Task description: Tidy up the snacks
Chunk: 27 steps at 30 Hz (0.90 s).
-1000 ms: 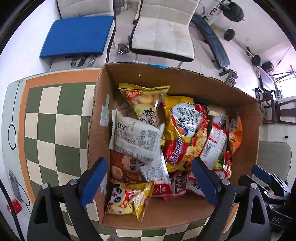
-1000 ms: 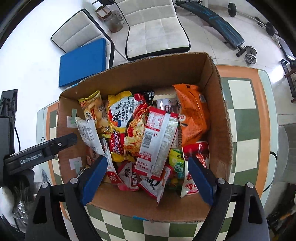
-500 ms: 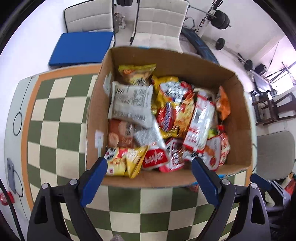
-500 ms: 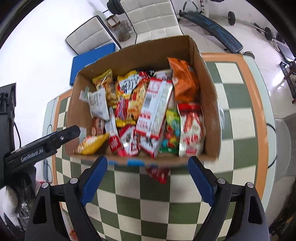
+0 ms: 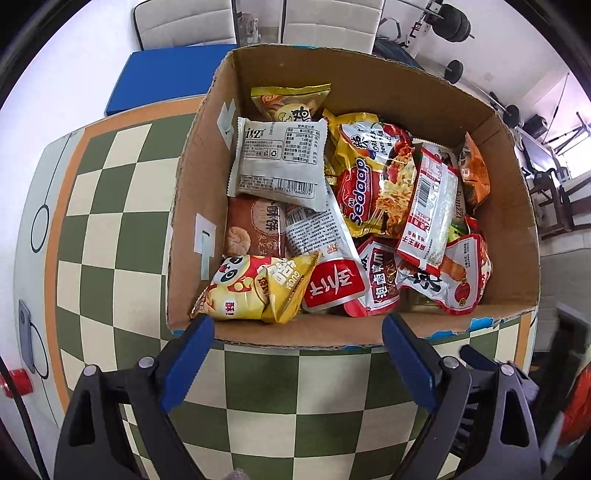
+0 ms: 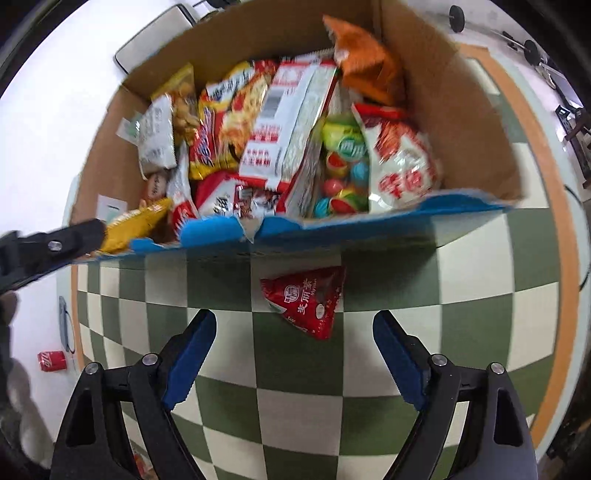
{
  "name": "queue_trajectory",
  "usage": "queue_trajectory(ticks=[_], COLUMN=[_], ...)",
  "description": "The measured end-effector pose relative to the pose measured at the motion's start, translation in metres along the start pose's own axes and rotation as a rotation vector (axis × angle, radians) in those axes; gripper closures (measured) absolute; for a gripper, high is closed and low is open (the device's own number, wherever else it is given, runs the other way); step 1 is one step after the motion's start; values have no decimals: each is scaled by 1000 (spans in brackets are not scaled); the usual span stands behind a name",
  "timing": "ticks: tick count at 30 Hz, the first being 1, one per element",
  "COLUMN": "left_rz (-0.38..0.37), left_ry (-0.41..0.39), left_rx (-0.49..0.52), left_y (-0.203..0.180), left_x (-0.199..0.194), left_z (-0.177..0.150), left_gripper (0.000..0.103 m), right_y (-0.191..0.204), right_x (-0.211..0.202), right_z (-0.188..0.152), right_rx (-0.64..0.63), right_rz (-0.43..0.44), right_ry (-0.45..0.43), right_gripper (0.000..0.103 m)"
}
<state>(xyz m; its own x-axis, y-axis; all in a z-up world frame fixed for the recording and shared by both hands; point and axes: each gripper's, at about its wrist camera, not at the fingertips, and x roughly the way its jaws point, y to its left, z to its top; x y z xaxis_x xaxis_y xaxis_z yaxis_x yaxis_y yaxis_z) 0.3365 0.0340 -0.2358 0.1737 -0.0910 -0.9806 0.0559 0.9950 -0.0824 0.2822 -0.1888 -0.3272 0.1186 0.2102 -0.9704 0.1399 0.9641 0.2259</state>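
An open cardboard box (image 5: 192, 206) full of snack packets stands on the green-and-cream checked table (image 5: 110, 229). Among them are a grey packet (image 5: 280, 158), a yellow panda bag (image 5: 251, 291) and a red noodle pack (image 5: 373, 192). My left gripper (image 5: 295, 325) hangs open over the box's near wall with nothing between its fingers. In the right wrist view the box (image 6: 461, 118) is blurred. A red packet (image 6: 306, 299) lies alone on the table before it. My right gripper (image 6: 293, 319) hovers over that packet, jaws closing, the pads apart from it.
The left gripper's black finger (image 6: 55, 243) reaches in at the box's left corner. A red can (image 6: 51, 360) lies on the floor at the left. White chairs (image 5: 328, 22), a blue pad (image 5: 159, 77) and gym weights (image 5: 454, 22) stand beyond the table.
Both grippers have drawn back from above the box to its near edge. The right one has also sunk toward the table, and the lone red packet has come between its fingertips.
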Motion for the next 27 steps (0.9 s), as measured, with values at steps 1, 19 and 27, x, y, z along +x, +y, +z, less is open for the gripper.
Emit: queue_trajectory(ticks=[1, 19, 27], left_rz=[0, -4, -64], left_ry=[1, -5, -45], left_rx=[3, 38, 45], left_y=[0, -6, -13], left_x=[0, -8, -28], left_z=[0, -3, -10], left_gripper=[10, 10, 3], right_y=[1, 10, 7], right_x=[8, 37, -10], right_z=[0, -8, -29], right_rx=[0, -43, -41], right_rz=[-6, -70, 18], right_ry=[8, 4, -21], right_gripper=[14, 62, 62])
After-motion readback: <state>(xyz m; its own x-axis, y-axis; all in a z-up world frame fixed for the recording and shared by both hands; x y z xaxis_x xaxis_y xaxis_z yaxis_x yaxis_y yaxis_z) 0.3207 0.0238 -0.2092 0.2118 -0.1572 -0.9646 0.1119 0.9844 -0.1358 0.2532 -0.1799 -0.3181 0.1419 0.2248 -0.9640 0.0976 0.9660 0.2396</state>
